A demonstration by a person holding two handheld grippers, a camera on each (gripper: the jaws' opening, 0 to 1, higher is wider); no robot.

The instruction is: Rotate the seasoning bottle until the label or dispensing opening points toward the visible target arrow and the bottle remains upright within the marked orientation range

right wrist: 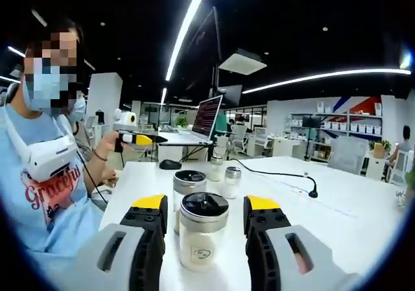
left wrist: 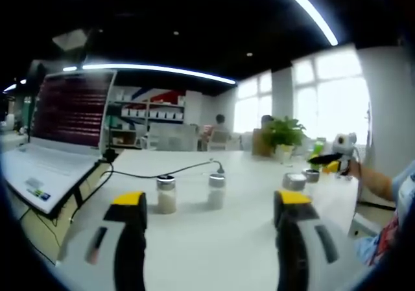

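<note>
Yellow-tipped right gripper (right wrist: 202, 223) wide apart around clear glass seasoning bottle with black lid (right wrist: 202, 229), maybe touching, left gripper (left wrist: 211, 213) open, empty, two small jars (left wrist: 166, 194) beyond, white table (left wrist: 214, 252).

right gripper (right wrist: 203, 223) jaws apart, flanking seasoning bottle (right wrist: 202, 231) | second jar (right wrist: 189, 188) just behind | white table (right wrist: 350, 207)

Nearest seasoning bottle (right wrist: 202, 229) on the table (right wrist: 350, 213), second bottle (right wrist: 188, 186) just behind, two more (right wrist: 224, 175) farther back.
</note>
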